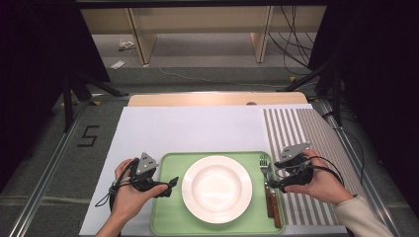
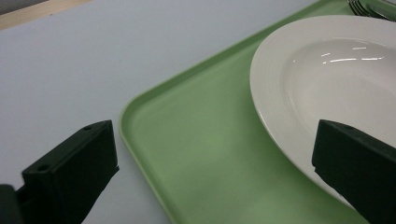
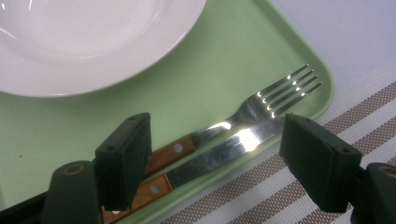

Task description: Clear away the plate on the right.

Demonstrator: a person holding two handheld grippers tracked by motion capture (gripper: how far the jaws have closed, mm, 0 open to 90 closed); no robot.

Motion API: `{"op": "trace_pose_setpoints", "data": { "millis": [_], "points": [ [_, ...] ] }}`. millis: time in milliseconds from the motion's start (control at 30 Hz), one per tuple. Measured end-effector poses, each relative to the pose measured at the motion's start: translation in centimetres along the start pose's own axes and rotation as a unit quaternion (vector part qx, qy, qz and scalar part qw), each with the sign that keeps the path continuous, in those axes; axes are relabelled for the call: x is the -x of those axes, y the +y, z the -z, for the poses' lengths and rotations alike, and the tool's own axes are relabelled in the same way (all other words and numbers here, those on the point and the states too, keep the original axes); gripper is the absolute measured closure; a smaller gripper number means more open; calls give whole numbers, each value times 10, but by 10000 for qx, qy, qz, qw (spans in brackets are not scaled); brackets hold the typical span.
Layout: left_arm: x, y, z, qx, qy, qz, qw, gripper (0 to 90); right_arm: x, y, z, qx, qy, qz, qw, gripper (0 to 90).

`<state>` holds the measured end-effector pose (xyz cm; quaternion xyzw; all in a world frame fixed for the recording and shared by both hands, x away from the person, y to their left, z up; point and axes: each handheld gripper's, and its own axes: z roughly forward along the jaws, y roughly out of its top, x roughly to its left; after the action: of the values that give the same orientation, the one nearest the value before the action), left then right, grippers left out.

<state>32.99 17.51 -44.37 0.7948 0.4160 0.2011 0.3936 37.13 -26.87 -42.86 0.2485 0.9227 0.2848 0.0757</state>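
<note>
My left gripper [image 1: 168, 186], jaws wide, sits lower left over the green tray [image 1: 170, 217]. My right gripper [image 1: 274, 184], wide too, straddles fork [image 3: 252, 112] and knife [image 3: 210, 161] beside the white plate [image 1: 217, 188].

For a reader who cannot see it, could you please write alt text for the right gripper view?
An open black tool hovers over a wooden-handled fork and knife lying side by side along the edge of a green tray. A white plate sits on the tray at upper left; a striped mat lies beside the tray.
</note>
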Motion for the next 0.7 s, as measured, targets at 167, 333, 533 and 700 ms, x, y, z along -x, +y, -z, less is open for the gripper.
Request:
{"op": "trace_pose_setpoints", "data": {
  "millis": [167,333,533,700],
  "points": [
    [-2,-1,2,60,25,52,10000,0,0,-5,2,129,-54,-28,9999,253],
    [-4,-3,3,78,33,75,9999,0,1,-11,4,194,-80,-61,9998,244],
    [-6,-5,4,91,28,73,9999,0,1,-16,4,221,-107,-98,9997,241],
    [-7,-7,5,63,54,100,9999,0,1,-19,5,239,-109,-126,9996,240]
  ]
}}
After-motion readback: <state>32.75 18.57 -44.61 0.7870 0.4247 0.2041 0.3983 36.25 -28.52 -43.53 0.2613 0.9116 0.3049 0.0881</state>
